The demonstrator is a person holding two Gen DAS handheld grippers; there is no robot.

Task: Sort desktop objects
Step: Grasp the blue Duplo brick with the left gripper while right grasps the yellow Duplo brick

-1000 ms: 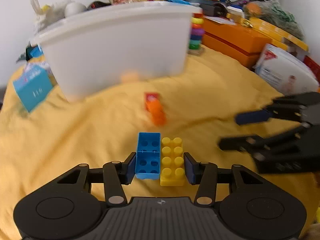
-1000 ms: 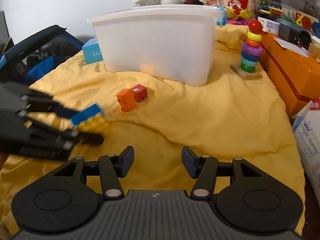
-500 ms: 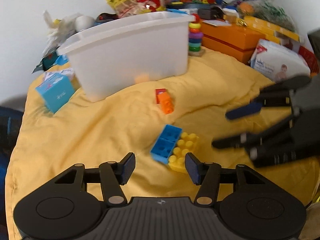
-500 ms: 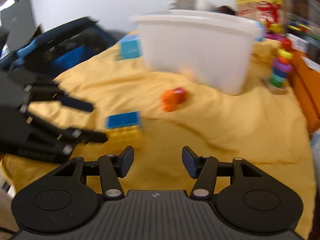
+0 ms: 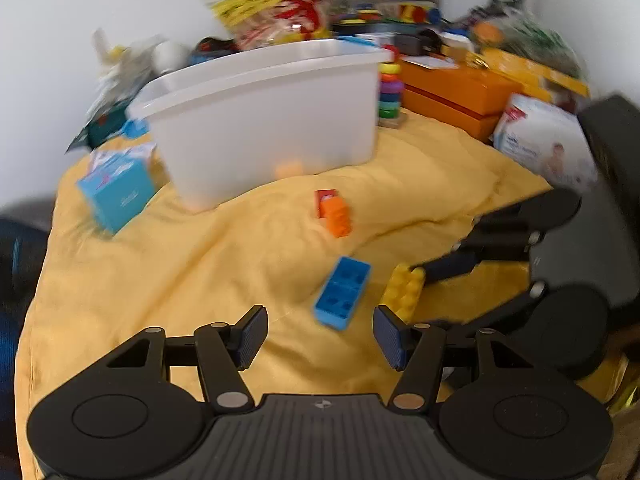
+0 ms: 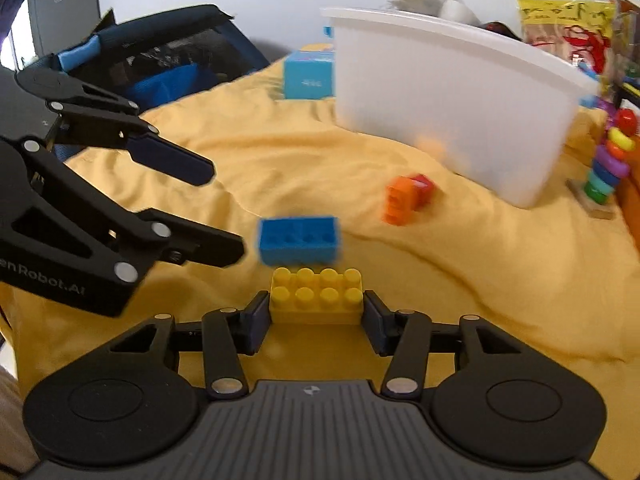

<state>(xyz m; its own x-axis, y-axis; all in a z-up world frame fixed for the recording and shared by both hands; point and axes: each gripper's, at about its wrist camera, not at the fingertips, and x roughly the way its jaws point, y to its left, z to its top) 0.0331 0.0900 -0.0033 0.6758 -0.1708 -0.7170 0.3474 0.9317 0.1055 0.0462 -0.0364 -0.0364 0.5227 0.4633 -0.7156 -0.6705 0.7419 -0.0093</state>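
A yellow studded brick sits between the pads of my right gripper, which is shut on its two ends. In the left wrist view the same yellow brick is tilted at the right gripper's fingertips. The blue brick lies loose on the yellow cloth just beyond my left gripper, which is open and holds nothing. The blue brick lies just ahead of the yellow one. Further off lies an orange and red brick pair. Behind them stands the white bin.
A yellow cloth covers the surface. A blue carton lies left of the bin and a ring stacker stands to its right. Orange boxes and a wipes pack line the right edge. A dark bag sits far left.
My left gripper let go of the two bricks and drew back, open. My right gripper swung in and shut on the yellow brick, which now sits apart from the blue one.
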